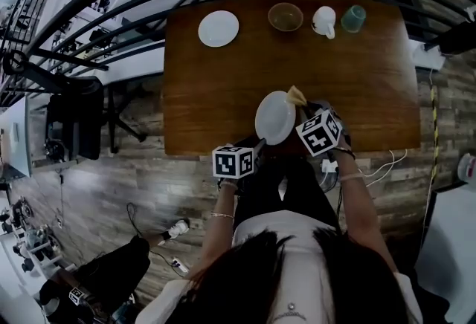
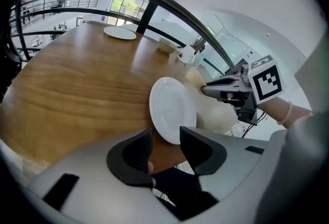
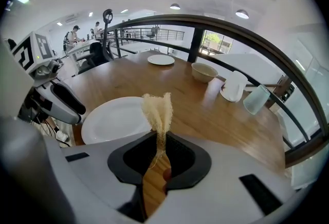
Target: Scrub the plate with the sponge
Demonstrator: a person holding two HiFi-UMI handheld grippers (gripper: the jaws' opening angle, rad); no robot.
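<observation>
A white plate (image 1: 275, 117) lies on the wooden table (image 1: 216, 92) near its front edge. My left gripper (image 1: 259, 145) stands open at the plate's near rim. In the left gripper view that rim of the plate (image 2: 172, 110) reaches in between the tips of the left gripper (image 2: 165, 138), and neither pad presses on it. My right gripper (image 1: 303, 108) is shut on a pale yellow sponge (image 1: 297, 96), held at the plate's right edge. In the right gripper view the sponge (image 3: 158, 110) sticks up out of the right gripper (image 3: 159, 138), with the plate (image 3: 115, 117) to its left.
At the table's far side stand a second white plate (image 1: 219, 28), a bowl (image 1: 285, 17), a white cup (image 1: 324, 21) and a greenish glass (image 1: 353, 18). A dark chair (image 1: 74, 125) stands left of the table. A railing runs behind the table.
</observation>
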